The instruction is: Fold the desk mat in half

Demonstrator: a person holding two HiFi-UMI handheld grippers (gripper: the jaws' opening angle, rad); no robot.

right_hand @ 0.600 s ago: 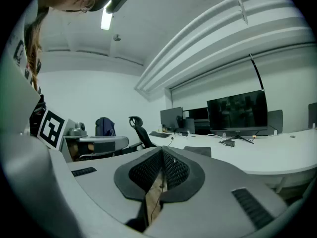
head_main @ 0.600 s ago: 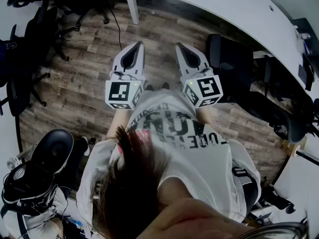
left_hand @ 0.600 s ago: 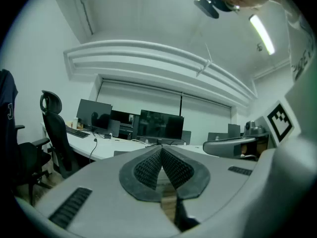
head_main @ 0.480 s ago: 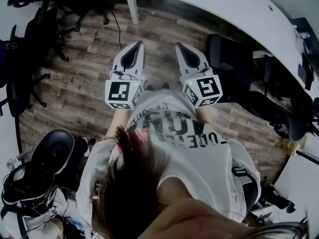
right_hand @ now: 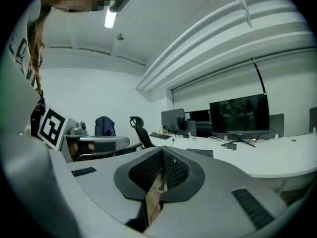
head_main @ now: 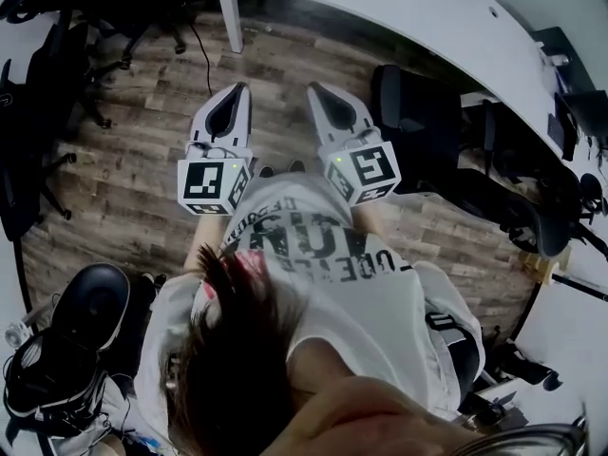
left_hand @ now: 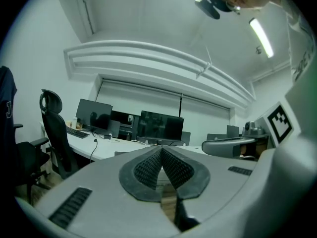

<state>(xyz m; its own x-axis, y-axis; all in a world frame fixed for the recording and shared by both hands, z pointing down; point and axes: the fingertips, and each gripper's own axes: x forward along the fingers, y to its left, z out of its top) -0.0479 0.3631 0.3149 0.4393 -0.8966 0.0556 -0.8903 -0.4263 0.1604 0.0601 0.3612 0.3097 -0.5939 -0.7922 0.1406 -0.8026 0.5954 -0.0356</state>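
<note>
No desk mat shows in any view. In the head view my left gripper (head_main: 237, 89) and right gripper (head_main: 314, 88) are held side by side in front of the person's body, over the wooden floor, pointing toward the white desk (head_main: 427, 15). Both are shut with nothing between the pads. The left gripper view has the left gripper (left_hand: 161, 149) with its dark ribbed pads pressed together, aimed level across the room. My right gripper (right_hand: 162, 150) looks the same in the right gripper view, its pads meeting at the tip.
A black office chair (head_main: 424, 120) stands just right of the right gripper, and more chairs (head_main: 57, 74) stand at the left. Dark monitors (left_hand: 159, 127) and a keyboard sit on the long white desk. A desk leg (head_main: 229, 15) stands ahead of the left gripper.
Both grippers and the floor sit a little further left and higher in the head view. The grippers stay side by side and shut.
</note>
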